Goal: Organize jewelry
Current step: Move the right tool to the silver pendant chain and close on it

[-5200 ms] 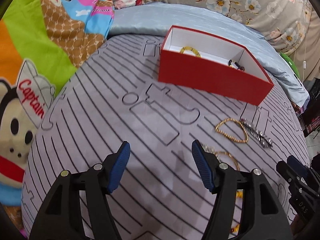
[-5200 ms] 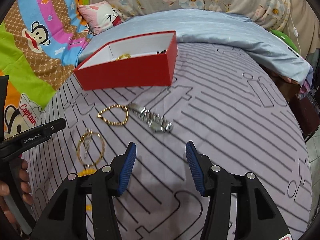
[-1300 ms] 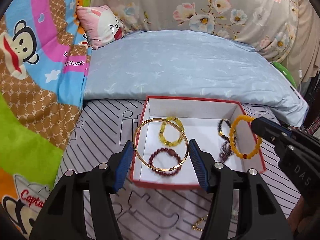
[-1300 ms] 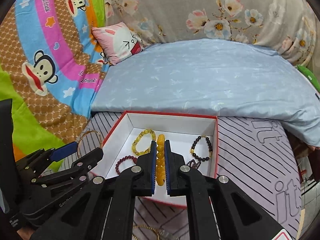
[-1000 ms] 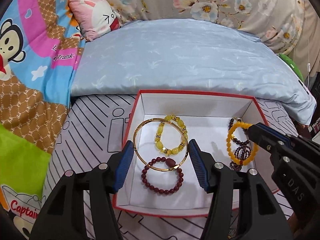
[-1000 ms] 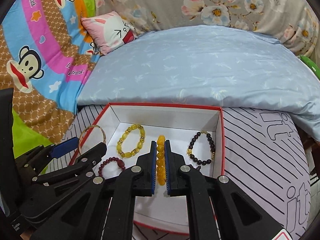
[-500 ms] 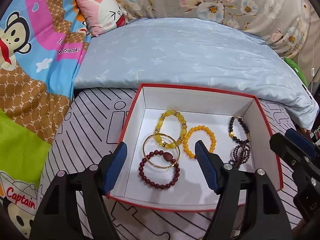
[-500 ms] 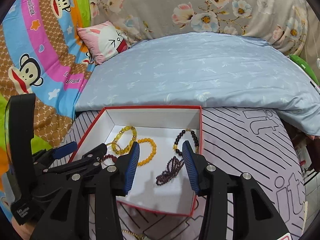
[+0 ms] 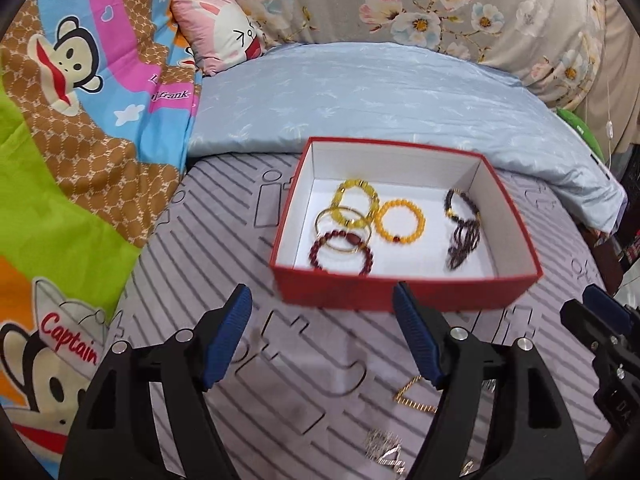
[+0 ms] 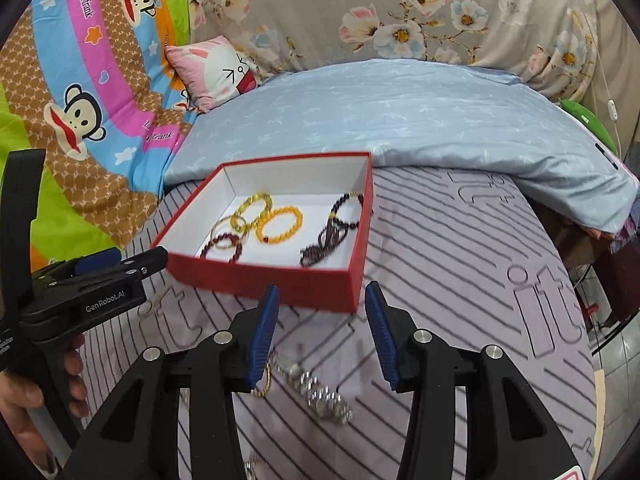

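Both my left gripper and right gripper hang wide and empty just short of the box. Bracelets lie inside it. A chain and watch wait below me, likely next.

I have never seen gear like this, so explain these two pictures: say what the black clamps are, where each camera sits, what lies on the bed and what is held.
No robot here: a person holds a two-finger tool in each hand. Each picture comes from a fisheye camera on one tool, looking along its blue-padded fingers. One view shows the left tool, the other the right tool. Both are open and hold nothing.

On the striped sheet stands a red box with bracelets inside: a yellow one, an orange one, a dark red one, a gold bangle and dark beads. Outside the box lie a gold chain and a silver watch.
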The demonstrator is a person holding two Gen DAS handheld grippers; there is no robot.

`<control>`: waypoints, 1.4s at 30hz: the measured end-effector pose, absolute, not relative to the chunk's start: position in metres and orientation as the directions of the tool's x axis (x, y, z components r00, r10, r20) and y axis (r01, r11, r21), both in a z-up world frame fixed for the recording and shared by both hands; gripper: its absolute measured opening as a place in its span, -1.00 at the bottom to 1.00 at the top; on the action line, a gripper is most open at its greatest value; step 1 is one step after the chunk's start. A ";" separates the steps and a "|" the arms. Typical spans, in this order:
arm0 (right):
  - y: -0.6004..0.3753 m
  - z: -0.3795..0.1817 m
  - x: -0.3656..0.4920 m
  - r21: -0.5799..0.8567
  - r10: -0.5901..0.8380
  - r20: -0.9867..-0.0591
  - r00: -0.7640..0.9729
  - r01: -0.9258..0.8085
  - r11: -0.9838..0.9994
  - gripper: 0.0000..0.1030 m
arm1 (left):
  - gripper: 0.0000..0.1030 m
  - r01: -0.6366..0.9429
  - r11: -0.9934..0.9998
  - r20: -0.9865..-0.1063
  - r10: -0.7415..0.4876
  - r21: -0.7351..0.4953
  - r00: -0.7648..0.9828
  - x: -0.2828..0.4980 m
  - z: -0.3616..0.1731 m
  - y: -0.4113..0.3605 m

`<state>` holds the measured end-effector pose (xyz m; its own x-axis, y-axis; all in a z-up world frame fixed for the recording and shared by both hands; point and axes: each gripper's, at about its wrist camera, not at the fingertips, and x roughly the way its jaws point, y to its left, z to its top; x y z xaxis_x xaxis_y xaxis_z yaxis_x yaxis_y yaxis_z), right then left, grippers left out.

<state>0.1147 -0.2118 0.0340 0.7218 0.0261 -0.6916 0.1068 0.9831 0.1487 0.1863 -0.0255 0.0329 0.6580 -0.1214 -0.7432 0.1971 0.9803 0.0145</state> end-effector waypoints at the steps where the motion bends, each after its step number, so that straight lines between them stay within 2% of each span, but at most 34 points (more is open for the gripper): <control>1: -0.211 0.031 0.110 0.151 0.030 -0.696 0.718 0.105 0.983 -0.14 | 0.42 0.203 0.979 -0.745 -0.122 0.019 0.656 0.181 0.031 -0.024; 12: -0.197 -0.002 0.050 0.120 0.008 -0.738 0.675 0.119 0.986 -0.14 | 0.43 0.211 0.977 -0.799 -0.149 -0.028 0.582 0.119 -0.007 -0.006; 18: -0.187 -0.018 0.023 0.148 0.050 -0.765 0.642 0.099 0.984 -0.14 | 0.43 0.217 0.976 -0.819 -0.132 -0.010 0.559 0.093 -0.026 -0.008; 30: -0.154 -0.043 0.029 0.149 0.105 -0.788 0.606 0.023 0.989 -0.27 | 0.43 0.212 0.977 -0.834 -0.125 -0.010 0.538 0.072 -0.038 -0.003; 36: -0.149 -0.048 0.041 0.133 0.100 -0.792 0.603 0.010 0.991 -0.43 | 0.43 0.200 0.980 -0.838 -0.125 -0.019 0.532 0.073 -0.040 0.003; 38: -0.148 -0.048 0.044 0.145 0.114 -0.791 0.601 0.003 0.989 -0.66 | 0.43 0.198 0.980 -0.838 -0.128 -0.025 0.531 0.073 -0.040 0.004; 42: -0.146 -0.047 0.042 0.141 0.115 -0.790 0.602 -0.003 0.990 -0.83 | 0.43 0.204 0.979 -0.837 -0.137 -0.031 0.529 0.073 -0.040 0.004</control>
